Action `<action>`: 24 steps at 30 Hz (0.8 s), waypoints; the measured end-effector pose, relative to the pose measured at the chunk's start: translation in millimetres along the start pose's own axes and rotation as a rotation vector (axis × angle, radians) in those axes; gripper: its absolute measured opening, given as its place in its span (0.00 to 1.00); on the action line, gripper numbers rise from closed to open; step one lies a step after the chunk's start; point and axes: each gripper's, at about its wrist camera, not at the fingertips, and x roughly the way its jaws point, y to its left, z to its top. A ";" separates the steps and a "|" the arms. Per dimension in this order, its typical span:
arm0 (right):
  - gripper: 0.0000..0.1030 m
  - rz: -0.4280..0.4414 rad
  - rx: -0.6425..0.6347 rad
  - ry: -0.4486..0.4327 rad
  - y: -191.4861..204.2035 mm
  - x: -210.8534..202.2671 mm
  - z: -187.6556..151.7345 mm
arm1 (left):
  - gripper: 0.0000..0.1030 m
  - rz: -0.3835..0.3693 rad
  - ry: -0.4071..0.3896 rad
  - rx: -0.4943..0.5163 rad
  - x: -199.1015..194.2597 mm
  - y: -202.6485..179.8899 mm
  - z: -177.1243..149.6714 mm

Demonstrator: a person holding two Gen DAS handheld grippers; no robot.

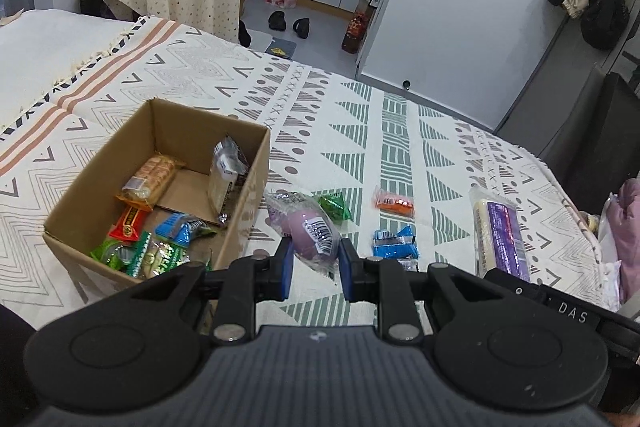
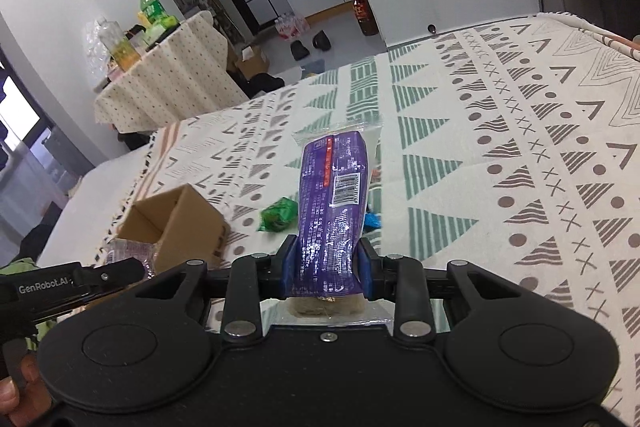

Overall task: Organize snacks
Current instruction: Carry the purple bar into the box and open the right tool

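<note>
My left gripper (image 1: 314, 263) is clamped on a pale purple bun packet (image 1: 308, 229) at lower centre, beside the cardboard box (image 1: 248, 195) of snacks at left. My right gripper (image 2: 327, 267) grasps a long purple-labelled packet (image 2: 334, 203) at frame centre. Beyond lie blue (image 1: 394, 245), green (image 1: 334, 205) and orange (image 1: 394, 203) packets on the patterned blanket (image 1: 400, 131).

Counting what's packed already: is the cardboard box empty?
No. The cardboard box is open-topped and holds several wrapped snacks.
</note>
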 end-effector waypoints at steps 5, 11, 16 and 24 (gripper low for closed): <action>0.29 0.012 -0.001 -0.015 17.1 -7.2 -3.7 | 0.22 -0.027 -0.006 -0.007 -7.9 12.2 5.3; 0.29 0.031 -0.001 -0.008 41.8 -5.2 -7.3 | 0.22 -0.043 -0.009 -0.029 -13.8 30.7 13.1; 0.29 0.048 -0.008 -0.009 65.7 0.6 -5.9 | 0.13 -0.049 -0.018 -0.057 -17.8 52.4 22.8; 0.29 0.084 -0.045 0.004 106.7 20.0 -1.4 | 0.07 -0.038 -0.021 -0.098 -14.1 87.4 43.5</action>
